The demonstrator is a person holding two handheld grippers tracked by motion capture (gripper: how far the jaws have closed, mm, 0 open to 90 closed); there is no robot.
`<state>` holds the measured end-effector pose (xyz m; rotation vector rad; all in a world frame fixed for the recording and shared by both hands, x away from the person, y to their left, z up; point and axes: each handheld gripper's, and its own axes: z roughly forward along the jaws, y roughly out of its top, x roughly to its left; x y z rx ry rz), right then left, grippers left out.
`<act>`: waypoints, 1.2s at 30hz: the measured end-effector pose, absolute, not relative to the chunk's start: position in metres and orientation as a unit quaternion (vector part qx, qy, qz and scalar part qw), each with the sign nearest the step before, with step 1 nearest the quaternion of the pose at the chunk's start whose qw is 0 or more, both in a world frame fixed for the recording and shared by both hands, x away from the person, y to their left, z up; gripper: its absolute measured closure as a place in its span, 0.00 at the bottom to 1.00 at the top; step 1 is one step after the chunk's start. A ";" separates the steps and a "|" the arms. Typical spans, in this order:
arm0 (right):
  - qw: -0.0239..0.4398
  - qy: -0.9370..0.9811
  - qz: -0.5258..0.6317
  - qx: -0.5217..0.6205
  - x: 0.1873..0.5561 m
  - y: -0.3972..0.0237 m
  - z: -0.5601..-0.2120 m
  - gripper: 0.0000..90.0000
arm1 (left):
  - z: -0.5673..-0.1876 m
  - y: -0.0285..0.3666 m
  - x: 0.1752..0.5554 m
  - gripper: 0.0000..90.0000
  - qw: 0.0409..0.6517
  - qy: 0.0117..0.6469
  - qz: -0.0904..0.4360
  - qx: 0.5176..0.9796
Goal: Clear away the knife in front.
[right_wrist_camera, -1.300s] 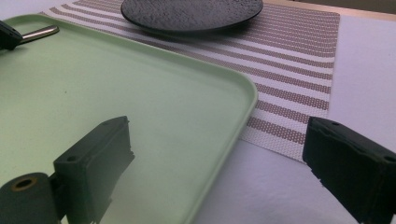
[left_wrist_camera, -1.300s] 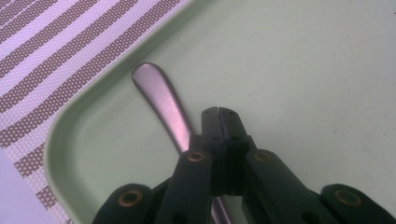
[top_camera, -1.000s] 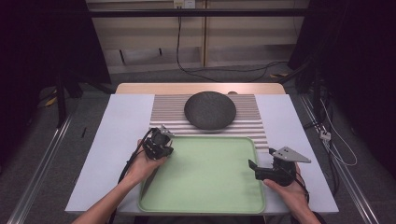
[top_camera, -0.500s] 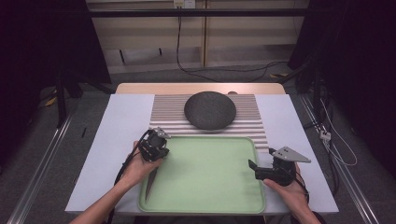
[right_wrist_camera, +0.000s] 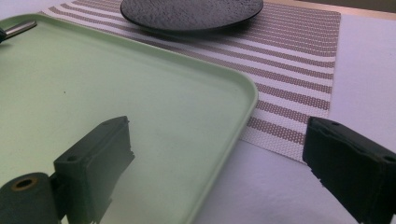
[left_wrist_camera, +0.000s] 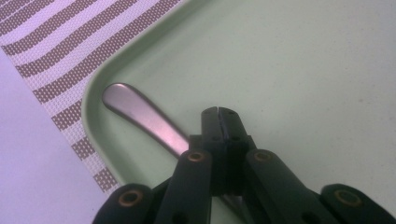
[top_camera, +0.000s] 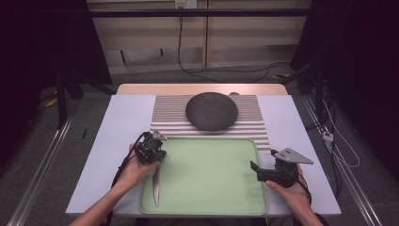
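**Knife lies along the tray's left edge**

The knife (top_camera: 155,186) rests in the green tray (top_camera: 211,188), long axis running near-to-far, handle toward the far corner. The left gripper (top_camera: 151,155) has its jaws clenched over the handle, pinching nothing. The right gripper (top_camera: 258,170) has its jaws released, straddling the tray's right rim.

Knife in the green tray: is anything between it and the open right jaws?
Nothing visible. Bare tray floor lies between the right gripper and the knife, which lies along the tray's left side under the left gripper.
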<state>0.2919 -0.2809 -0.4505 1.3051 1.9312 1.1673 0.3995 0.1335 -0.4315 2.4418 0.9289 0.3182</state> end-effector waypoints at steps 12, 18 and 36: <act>0.264 0.715 0.430 0.485 0.292 -0.281 -0.451 0.09 | -0.431 0.150 0.386 1.00 0.258 0.345 0.111 0.896; 0.265 0.713 0.432 0.484 0.292 -0.281 -0.450 0.09 | -0.432 0.153 0.385 1.00 0.269 0.349 0.106 0.891; 0.269 0.710 0.435 0.484 0.290 -0.282 -0.449 0.09 | -0.417 0.161 0.381 0.14 0.361 0.363 0.136 0.848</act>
